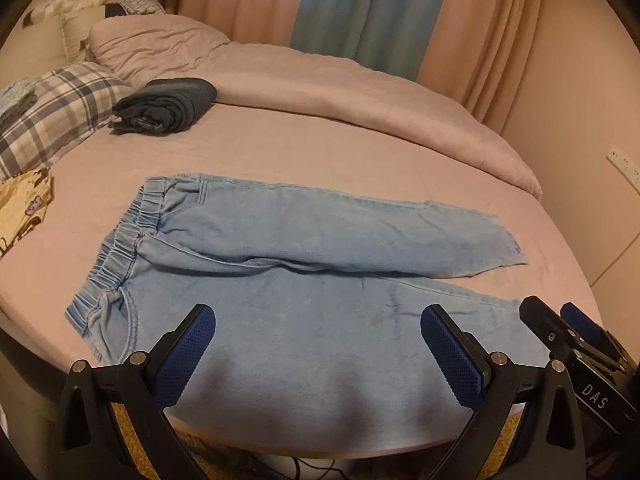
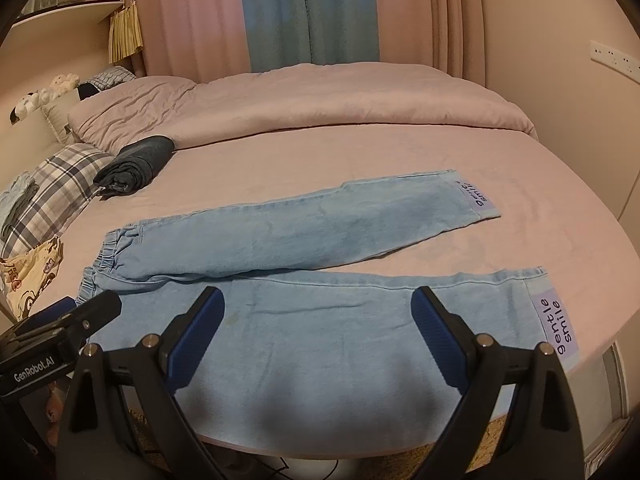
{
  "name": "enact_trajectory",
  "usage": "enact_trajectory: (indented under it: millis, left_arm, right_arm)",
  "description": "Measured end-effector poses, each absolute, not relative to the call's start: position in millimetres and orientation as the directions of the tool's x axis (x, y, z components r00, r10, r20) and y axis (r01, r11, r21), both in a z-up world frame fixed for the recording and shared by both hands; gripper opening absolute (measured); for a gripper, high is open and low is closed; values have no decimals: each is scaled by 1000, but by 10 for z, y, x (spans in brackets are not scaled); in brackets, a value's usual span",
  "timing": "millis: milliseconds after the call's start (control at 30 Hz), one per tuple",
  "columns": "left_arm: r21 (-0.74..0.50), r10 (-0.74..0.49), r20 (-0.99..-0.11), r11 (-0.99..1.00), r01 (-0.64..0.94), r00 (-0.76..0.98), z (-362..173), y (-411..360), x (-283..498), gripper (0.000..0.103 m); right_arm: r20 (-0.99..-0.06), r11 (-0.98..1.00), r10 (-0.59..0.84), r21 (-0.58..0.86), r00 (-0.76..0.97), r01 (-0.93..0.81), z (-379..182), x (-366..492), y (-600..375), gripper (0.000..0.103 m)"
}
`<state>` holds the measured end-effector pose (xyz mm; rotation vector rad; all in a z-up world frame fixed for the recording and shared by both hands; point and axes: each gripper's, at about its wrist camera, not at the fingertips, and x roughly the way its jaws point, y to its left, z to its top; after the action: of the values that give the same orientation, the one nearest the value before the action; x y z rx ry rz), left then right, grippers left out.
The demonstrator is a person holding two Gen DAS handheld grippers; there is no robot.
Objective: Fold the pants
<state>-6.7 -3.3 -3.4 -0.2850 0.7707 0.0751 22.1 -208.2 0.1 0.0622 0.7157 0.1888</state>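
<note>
Bed (image 2: 320, 152): pants (image 2: 304, 320) flat, folded dark garment (image 2: 136, 164) well apart

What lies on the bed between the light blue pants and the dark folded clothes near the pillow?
Nothing: only bare pink sheet separates the pants from the dark folded clothes, clearest in the right wrist view.

The pants (image 2: 304, 240) are pale washed-blue denim, each cuff bearing a lilac label (image 2: 554, 326) with dark lettering. The bed sheet (image 1: 320, 152) and duvet (image 1: 320, 76) are dusty pink. A pillow (image 1: 60, 112) shows blue-grey and white plaid. A folded garment (image 1: 168, 106) is dark charcoal-blue. Curtains (image 2: 312, 12) are pink with a blue panel. Both grippers are black with blue textured pads (image 1: 452, 356).
</note>
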Motion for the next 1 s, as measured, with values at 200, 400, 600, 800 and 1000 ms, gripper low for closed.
enact_trajectory:
  millis: [200, 400, 600, 800, 1000]
  left_arm:
    - [-228, -26, -697, 956, -187, 717, -35, -11, -78, 103]
    - [-250, -41, -696, 950, -188, 717, -29, 19, -70, 103]
    - [-261, -40, -682, 946, -193, 730, -19, 18, -94, 103]
    - [-251, -33, -683, 949, -193, 729, -10, 12, -95, 103]
    - [-230, -31, -693, 956, -181, 720, -22, -37, -90, 103]
  right_arm:
    - [-642, 983, 184, 110, 744, -148, 18, 207, -2060, 95]
    - [-643, 982, 190, 116, 742, -150, 20, 208, -2073, 95]
    - [-647, 982, 189, 116, 739, -150, 14, 213, -2066, 95]
    - [-650, 982, 189, 114, 736, -151, 1, 208, -2053, 95]
    - [-653, 982, 188, 114, 734, -151, -10, 212, -2054, 95]
